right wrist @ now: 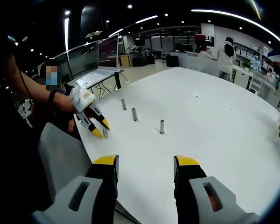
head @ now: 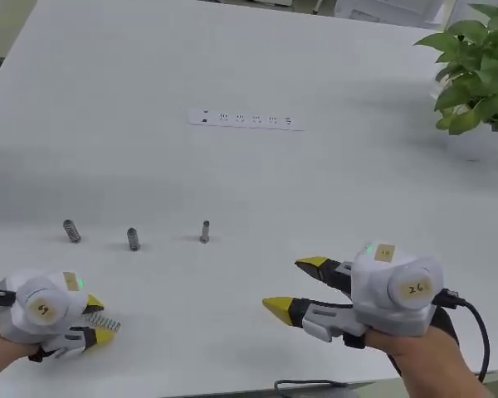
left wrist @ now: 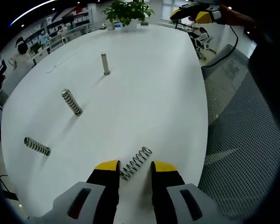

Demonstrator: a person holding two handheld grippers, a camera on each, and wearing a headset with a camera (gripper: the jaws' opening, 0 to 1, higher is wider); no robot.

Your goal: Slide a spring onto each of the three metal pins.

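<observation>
The left gripper (left wrist: 136, 166) kept its jaws parted, with the near end of a loose spring (left wrist: 137, 161) between the yellow tips and its length slanting out over the white table (head: 315, 191). The left cap sticker (head: 43, 310) was blurred and perhaps read "5". The right gripper (head: 293, 284) hovered with jaws spread wide, nothing between them; the right cap sticker (head: 415, 288) read "26". Three pins stood in a row: the left pin (head: 71, 231) and middle pin (head: 133, 239) each wore a spring, and the right pin (head: 205, 231) stood bare. A power strip (head: 245, 119) lay beyond.
</observation>
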